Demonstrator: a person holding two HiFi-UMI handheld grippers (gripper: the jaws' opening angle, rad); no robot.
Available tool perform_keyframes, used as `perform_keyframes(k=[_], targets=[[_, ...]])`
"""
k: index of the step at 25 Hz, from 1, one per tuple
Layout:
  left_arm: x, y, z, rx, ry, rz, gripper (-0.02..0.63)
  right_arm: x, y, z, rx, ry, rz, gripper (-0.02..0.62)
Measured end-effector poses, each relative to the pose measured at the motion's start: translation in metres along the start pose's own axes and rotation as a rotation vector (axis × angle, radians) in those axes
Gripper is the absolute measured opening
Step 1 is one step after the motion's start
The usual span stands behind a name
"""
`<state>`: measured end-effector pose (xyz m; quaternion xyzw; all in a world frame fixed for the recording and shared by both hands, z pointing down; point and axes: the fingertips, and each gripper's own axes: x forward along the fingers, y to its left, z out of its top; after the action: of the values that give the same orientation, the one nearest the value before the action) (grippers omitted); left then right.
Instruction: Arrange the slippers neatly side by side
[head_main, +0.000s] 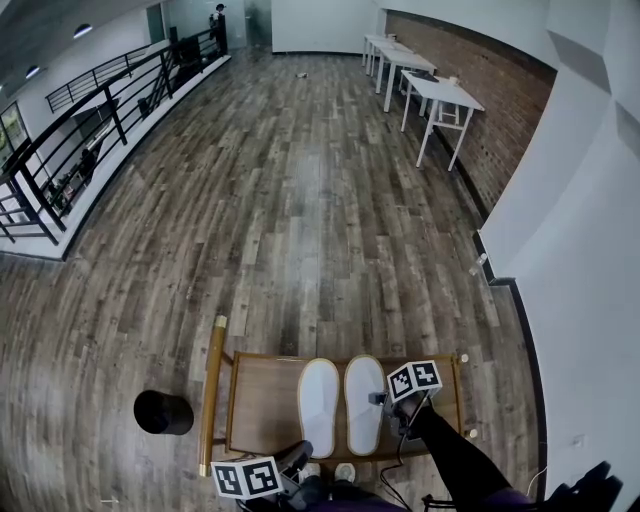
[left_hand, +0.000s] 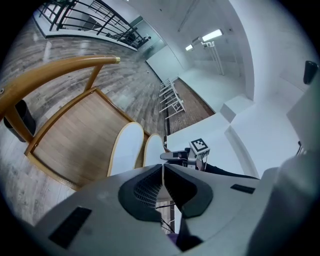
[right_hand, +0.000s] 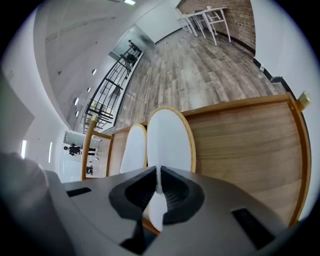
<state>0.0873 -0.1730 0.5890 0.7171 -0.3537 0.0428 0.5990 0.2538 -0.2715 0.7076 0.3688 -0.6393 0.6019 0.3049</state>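
Two white slippers with tan rims lie side by side on a wooden chair seat (head_main: 262, 400), the left slipper (head_main: 319, 405) close against the right slipper (head_main: 364, 400). My right gripper (head_main: 383, 402) stands at the right slipper's outer edge. In the right gripper view the right gripper (right_hand: 158, 185) is shut on a thin white edge of the right slipper (right_hand: 167, 137), with the left slipper (right_hand: 133, 150) beside it. My left gripper (head_main: 298, 460) is near the left slipper's heel. In the left gripper view the left gripper (left_hand: 163, 172) has its jaws together, and both slippers (left_hand: 126, 147) run under it.
The chair's curved backrest (head_main: 213, 390) rises at the seat's left. A black round bin (head_main: 163, 412) stands on the wood floor beyond it. A white wall (head_main: 580, 260) is close on the right. White tables (head_main: 425, 85) and a black railing (head_main: 90, 110) are far off.
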Motion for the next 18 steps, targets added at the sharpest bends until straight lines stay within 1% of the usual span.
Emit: perform_keyframes(k=[6, 10, 18], targets=[[-0.012, 0.007, 0.001, -0.024, -0.029, 0.007, 0.014, 0.010, 0.002, -0.007, -0.006, 0.030, -0.012, 0.018], [-0.018, 0.011, 0.006, -0.034, -0.044, 0.010, 0.014, 0.016, 0.001, -0.007, -0.006, 0.037, -0.035, 0.018], [-0.019, 0.014, 0.006, -0.040, -0.044, 0.008, 0.014, 0.021, -0.004, -0.007, -0.014, 0.049, -0.069, 0.018]])
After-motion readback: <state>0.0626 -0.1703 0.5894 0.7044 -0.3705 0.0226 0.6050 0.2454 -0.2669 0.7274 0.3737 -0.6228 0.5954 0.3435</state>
